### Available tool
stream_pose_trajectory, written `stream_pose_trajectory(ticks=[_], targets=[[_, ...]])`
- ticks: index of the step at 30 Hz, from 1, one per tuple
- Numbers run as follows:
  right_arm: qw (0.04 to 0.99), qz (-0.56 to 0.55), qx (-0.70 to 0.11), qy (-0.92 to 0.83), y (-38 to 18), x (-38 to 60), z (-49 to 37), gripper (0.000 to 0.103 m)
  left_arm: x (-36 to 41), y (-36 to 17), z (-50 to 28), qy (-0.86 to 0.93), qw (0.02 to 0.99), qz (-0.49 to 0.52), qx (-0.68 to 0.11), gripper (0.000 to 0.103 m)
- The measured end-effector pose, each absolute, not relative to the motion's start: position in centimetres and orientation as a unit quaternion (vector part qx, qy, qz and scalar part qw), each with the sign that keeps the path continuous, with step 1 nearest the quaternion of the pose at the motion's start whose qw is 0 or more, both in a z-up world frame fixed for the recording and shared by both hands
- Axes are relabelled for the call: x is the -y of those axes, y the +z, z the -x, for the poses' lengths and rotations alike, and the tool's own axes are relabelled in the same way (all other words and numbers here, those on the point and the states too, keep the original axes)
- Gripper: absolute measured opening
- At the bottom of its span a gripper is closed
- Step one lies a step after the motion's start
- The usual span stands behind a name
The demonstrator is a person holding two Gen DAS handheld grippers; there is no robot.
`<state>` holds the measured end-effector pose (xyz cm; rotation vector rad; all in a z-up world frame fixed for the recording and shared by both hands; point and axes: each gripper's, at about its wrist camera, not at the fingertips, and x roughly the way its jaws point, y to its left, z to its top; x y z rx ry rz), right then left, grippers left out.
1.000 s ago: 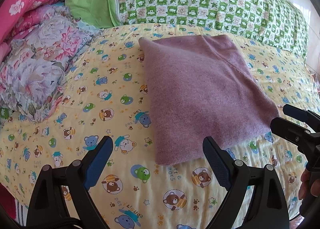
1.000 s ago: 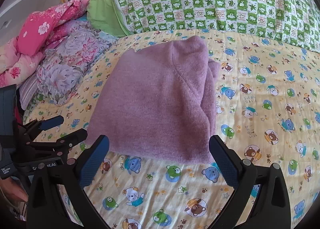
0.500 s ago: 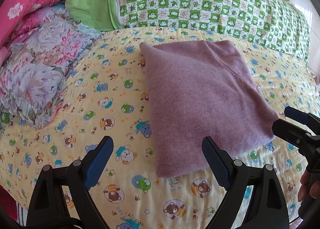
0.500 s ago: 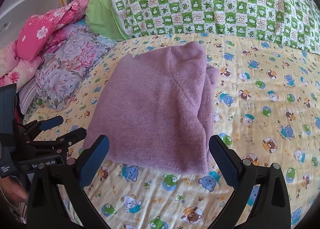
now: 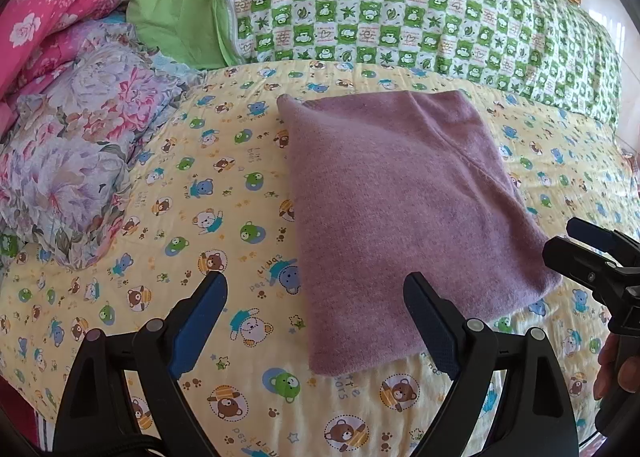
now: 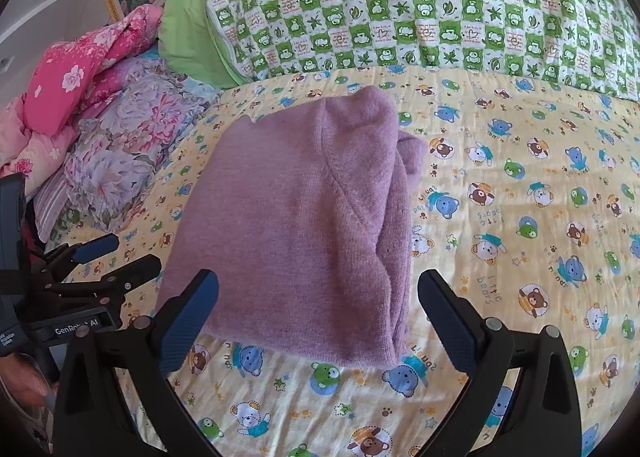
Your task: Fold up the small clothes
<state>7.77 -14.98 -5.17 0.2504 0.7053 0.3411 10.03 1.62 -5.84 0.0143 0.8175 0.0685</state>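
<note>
Sweater (image 5: 404, 209), purple, lies folded on bear-print sheet (image 5: 224, 185), just below green pillow (image 5: 400, 9). Left gripper (image 5: 316, 305) & right gripper (image 6: 318, 305) both wide open, empty. Risk: grabbing top layer only unfolds it.

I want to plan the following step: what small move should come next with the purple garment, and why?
Probably lower the left gripper onto the near edge of the purple garment. Both grippers are open and empty, and the garment lies folded flat on the bed sheet, its right edge still bulky.

A yellow bear-print bed (image 5: 224, 217) carries 1 folded purple garment (image 5: 400, 209) and floral bedding (image 5: 80, 145).
</note>
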Motion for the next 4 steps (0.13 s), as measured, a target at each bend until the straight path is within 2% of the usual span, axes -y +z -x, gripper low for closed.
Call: stream_pose_trajectory(ticks=[4], targets=[[0.916,-0.121,-0.343,0.166,-5.08,14.97,-7.87,0.100,-1.85,-5.72,-10.15,0.036,0.915,-0.002,-0.402,0.091]])
